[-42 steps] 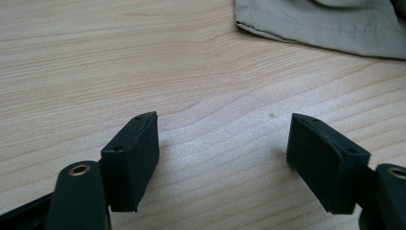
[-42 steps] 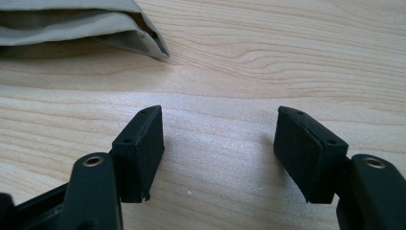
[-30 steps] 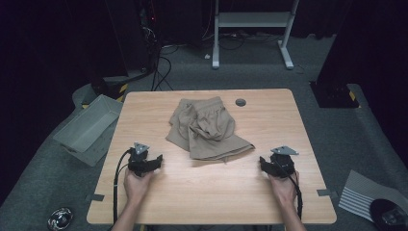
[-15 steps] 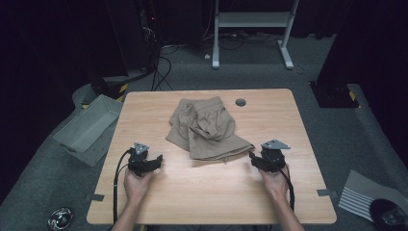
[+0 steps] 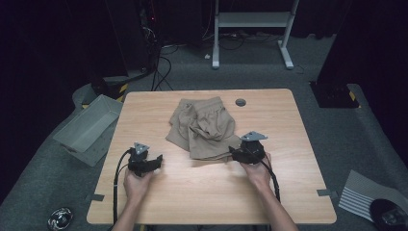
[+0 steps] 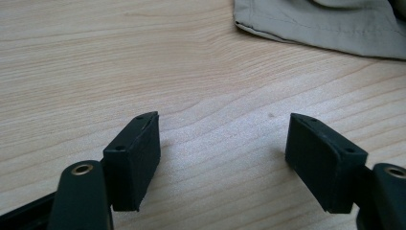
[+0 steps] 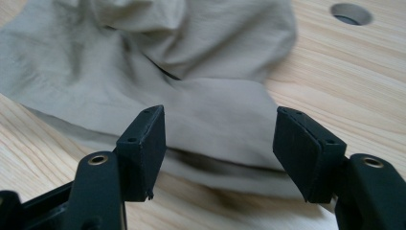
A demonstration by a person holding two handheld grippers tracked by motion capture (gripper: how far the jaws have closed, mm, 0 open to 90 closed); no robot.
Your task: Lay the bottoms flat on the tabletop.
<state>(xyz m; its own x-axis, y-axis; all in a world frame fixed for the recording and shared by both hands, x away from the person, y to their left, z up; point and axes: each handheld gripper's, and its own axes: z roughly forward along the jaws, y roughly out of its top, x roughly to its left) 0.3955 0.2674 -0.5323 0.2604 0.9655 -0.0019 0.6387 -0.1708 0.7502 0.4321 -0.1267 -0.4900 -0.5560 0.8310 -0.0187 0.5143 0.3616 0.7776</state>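
Crumpled khaki shorts (image 5: 204, 127) lie on the wooden table (image 5: 288, 192), a little behind its middle. My right gripper (image 5: 233, 153) is at their near right corner. In the right gripper view it (image 7: 220, 112) stands open, with the shorts (image 7: 191, 57) and their near hem low between the jaws and the pads clear of the cloth. Its jaws have just been opening a little wider. My left gripper (image 5: 156, 160) rests near the front left, apart from the shorts. It (image 6: 224, 120) is open over bare wood, with the shorts' edge (image 6: 325, 24) farther ahead.
A round cable hole (image 5: 240, 102) is in the table behind the shorts. A grey bin (image 5: 89, 126) sits on the floor to the left. A white stand (image 5: 252, 21) is at the back, and a black base (image 5: 334, 94) is beyond the right edge.
The right hand has moved left and away from me, bringing its gripper up to the shorts' near right corner. The left hand and the shorts have stayed put.
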